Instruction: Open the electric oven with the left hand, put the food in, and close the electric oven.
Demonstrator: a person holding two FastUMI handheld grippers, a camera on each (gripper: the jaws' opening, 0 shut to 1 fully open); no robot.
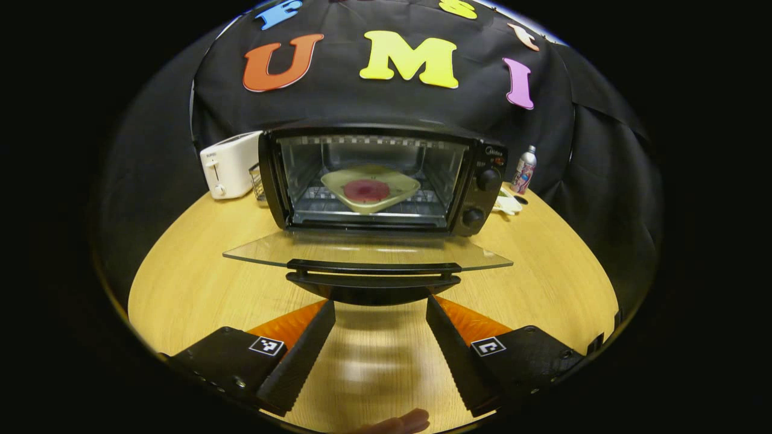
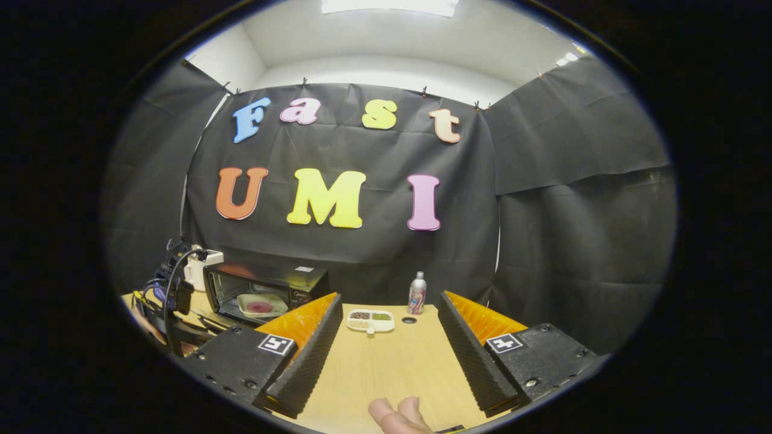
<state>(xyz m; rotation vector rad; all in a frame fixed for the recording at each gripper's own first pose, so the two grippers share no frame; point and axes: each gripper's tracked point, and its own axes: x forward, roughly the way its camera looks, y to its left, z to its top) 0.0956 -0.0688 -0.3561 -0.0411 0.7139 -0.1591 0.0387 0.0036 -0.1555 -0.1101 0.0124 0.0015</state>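
- With its two fingers spread wide and nothing between them, the left gripper [image 1: 380, 337] hangs low over the wooden table [image 1: 199, 271], just short of the oven door's handle [image 1: 373, 274].
- Off to the side, the right gripper [image 2: 389, 343] is likewise wide open and empty, pointing across the table towards the booth wall.
- Past the left gripper, the electric oven [image 1: 380, 181] stands with its glass door [image 1: 362, 250] folded down flat; the plate of food [image 1: 369, 189] already sits on the rack inside.
- By my judgement only the closing is left. The door is hinged glass, stiff but breakable, and likely slick on its face, so the dark bar handle along its front edge is the place to take hold or lift from beneath.
- Counting: one oven, one door, one plate inside, two knobs [image 1: 480, 198] on its panel.
- Beyond that: one white toaster [image 1: 229, 164] beside the oven, one bottle [image 2: 417, 293], and one divided snack tray [image 2: 370, 320].
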